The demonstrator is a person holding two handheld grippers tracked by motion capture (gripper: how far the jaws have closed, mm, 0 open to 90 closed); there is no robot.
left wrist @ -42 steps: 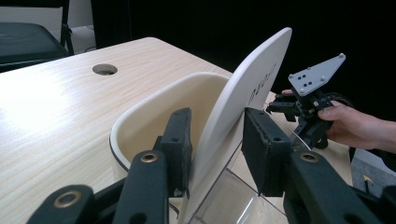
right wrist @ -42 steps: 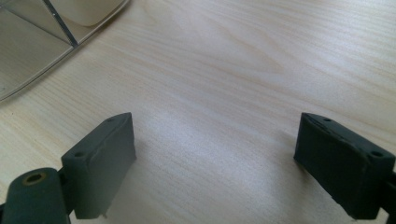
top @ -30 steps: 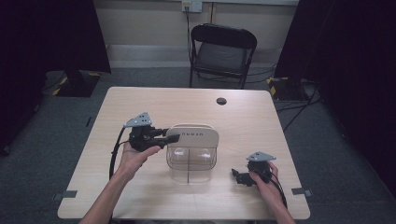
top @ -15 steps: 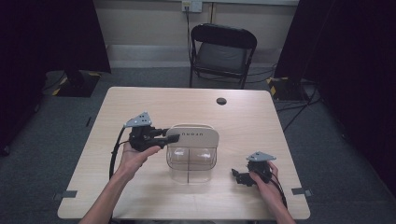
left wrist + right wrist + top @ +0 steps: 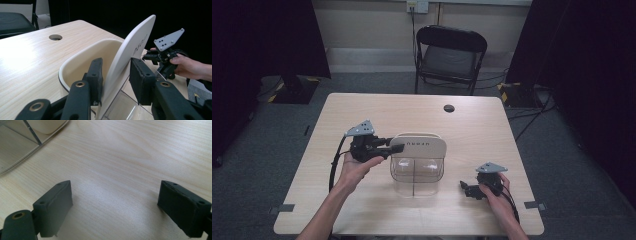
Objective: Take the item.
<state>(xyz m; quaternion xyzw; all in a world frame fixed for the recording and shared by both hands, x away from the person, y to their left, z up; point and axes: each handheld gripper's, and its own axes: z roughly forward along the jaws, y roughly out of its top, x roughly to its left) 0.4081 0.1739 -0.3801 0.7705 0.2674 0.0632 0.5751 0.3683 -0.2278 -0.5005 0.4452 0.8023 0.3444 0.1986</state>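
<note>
One lid (image 5: 130, 52) straddled by the left tongs (image 5: 116, 80), tilted up over the clear box (image 5: 417, 170) mid-counter (image 5: 492, 130), one pad touching and not plainly clamped; right tongs (image 5: 115, 205) apart, idle near right; probably opening begun, lid yet to come away.

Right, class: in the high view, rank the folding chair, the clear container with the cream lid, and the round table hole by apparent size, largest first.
1. Folding chair, though it sits farther back, so its true lead may be bigger.
2. Clear container with cream lid.
3. Table hole, clearly smallest.
</note>
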